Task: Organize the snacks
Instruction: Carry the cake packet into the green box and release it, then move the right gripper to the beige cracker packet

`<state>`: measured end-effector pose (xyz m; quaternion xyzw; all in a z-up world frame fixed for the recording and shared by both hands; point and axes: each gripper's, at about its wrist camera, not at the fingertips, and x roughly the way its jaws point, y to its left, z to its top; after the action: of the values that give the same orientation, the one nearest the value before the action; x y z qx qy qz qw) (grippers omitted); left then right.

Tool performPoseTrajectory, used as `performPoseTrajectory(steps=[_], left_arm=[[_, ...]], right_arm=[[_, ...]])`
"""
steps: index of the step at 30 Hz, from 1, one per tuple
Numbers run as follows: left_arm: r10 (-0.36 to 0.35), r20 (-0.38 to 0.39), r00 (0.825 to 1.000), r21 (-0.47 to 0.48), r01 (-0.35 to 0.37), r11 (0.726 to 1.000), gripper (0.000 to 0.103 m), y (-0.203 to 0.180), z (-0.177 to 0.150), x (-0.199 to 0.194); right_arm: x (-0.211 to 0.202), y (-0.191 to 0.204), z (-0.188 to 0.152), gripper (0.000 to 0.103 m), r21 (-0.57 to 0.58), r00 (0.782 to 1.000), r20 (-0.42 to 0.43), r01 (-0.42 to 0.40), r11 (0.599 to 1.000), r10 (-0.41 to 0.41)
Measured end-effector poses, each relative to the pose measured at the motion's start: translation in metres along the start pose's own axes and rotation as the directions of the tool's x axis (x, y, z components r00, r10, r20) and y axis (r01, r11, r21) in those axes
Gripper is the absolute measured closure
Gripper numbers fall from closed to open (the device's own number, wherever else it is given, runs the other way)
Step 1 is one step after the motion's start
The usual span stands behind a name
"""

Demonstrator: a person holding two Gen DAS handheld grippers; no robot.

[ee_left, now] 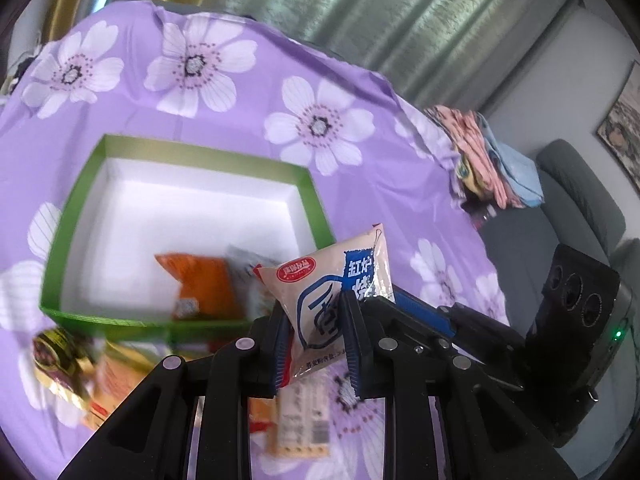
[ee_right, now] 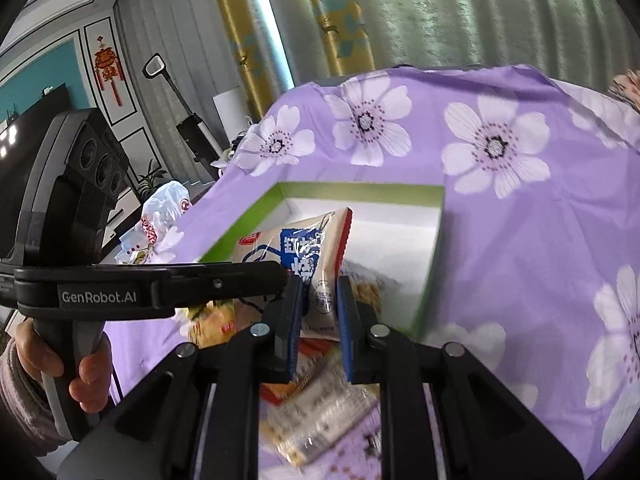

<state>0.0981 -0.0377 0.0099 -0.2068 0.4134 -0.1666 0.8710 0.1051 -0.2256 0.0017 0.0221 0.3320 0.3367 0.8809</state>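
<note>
A cream and blue snack packet (ee_left: pixel 332 280) hangs in the air over the near corner of the green box (ee_left: pixel 316 200). My left gripper (ee_left: pixel 316 312) is shut on the packet's lower part. My right gripper (ee_left: pixel 400 300) reaches in from the right and pinches the packet's right edge. In the right wrist view the same packet (ee_right: pixel 304 248) sits between the shut right gripper (ee_right: pixel 320 292), and the left gripper (ee_right: pixel 282 276) comes in from the left. The white-lined box (ee_right: pixel 360 188) holds an orange packet (ee_left: pixel 200 284) and another pale one.
Loose snack packets (ee_left: pixel 304 420) lie on the purple flowered cloth (ee_left: pixel 360 80) below the grippers, with a gold one (ee_left: pixel 60 360) at the left. Folded clothes (ee_left: pixel 492 160) sit on the far right edge, beside a grey sofa (ee_left: pixel 580 200). A white plastic bag (ee_right: pixel 164 208) lies off the left edge.
</note>
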Motion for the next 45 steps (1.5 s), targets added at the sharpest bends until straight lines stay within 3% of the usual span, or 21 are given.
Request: performPoseTrajectory(steps=[12,17,18,19,21,29,33,36,40,45], left_arm=[[0.067,-0.042,0.997,-0.053,-0.069,0.996,0.079,0.045,0.022,0.034],[0.097,-0.058,0.994,-0.068,-0.101,0.993,0.079,0.055,0.025,0.047],[0.117,-0.065,0.991,-0.072,-0.121,0.990,0.069,0.057,0.025,0.049],[0.132,-0.068,0.989,-0.076,-0.137,0.988,0.050,0.059,0.024,0.050],[0.146,-0.056,0.988,-0.084,-0.150,0.985,0.023,0.063,0.023,0.048],[0.162,-0.008,0.987,-0.102,-0.162,0.981,0.019,0.066,0.021,0.021],[0.166,0.015,0.986,-0.079,-0.164,0.983,0.008,0.056,0.015,0.006],[0.172,0.028,0.985,-0.049,-0.170,0.984,0.007,0.046,0.009,-0.005],[0.173,0.039,0.984,-0.014,-0.172,0.985,0.004,0.035,-0.001,-0.016],[0.153,0.044,0.987,0.001,-0.153,0.988,0.004,0.025,-0.014,-0.028]], right_arm=[[0.065,-0.007,0.014,0.085,0.036,0.997,-0.072,0.001,0.999,0.002],[0.083,-0.011,0.013,0.074,0.057,0.995,-0.094,0.031,0.998,-0.025],[0.086,-0.013,0.012,0.067,0.061,0.994,-0.096,0.050,0.997,-0.044],[0.087,-0.015,0.012,0.061,0.068,0.994,-0.096,0.064,0.996,-0.057],[0.085,-0.019,0.010,0.055,0.090,0.994,-0.090,0.069,0.994,-0.061],[0.058,-0.020,0.004,0.045,0.087,0.991,-0.072,0.120,0.989,-0.114],[0.039,-0.012,-0.001,0.033,0.069,0.986,-0.058,0.161,0.985,-0.157],[0.022,-0.004,-0.006,0.019,0.053,0.978,-0.040,0.207,0.977,-0.205],[0.001,0.004,-0.013,0.009,0.040,0.964,-0.021,0.266,0.963,-0.265],[-0.020,0.011,-0.022,0.006,0.040,0.949,-0.013,0.314,0.949,-0.314]])
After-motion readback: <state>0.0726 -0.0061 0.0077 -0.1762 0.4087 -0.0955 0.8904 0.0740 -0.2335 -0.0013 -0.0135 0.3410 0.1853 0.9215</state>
